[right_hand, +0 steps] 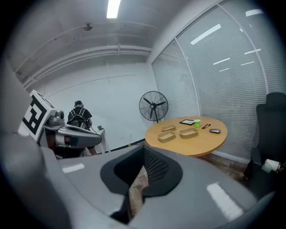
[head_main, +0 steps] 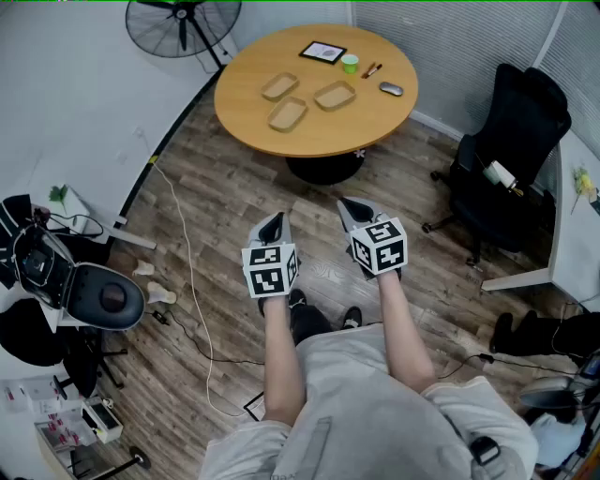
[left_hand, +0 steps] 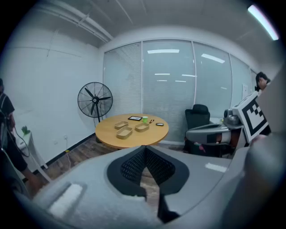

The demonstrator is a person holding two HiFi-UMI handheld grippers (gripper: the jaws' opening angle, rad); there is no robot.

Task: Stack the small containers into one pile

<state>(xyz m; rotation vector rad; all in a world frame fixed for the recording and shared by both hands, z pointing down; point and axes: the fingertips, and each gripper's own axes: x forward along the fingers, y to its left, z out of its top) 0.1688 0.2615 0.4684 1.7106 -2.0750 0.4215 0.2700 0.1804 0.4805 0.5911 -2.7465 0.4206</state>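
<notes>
Three small tan containers lie apart on the round wooden table [head_main: 375, 117]: one at the left [head_main: 279, 86], one nearer me [head_main: 288, 114], one at the right [head_main: 335, 95]. They also show far off as containers [left_hand: 124, 132] in the left gripper view and containers [right_hand: 166, 137] in the right gripper view. My left gripper [head_main: 275, 220] and right gripper [head_main: 352, 208] hover over the wooden floor, well short of the table, both pointing toward it. Both are shut with nothing between the jaws; the tips meet on the left gripper [left_hand: 144, 147] and on the right gripper [right_hand: 144, 150].
A tablet [head_main: 322, 52], green cup [head_main: 350, 64], pen [head_main: 372, 69] and mouse [head_main: 391, 89] share the table's far side. A standing fan [head_main: 183, 23] is behind it, a black office chair [head_main: 506, 150] at the right, a white cable [head_main: 192, 281] on the floor at the left.
</notes>
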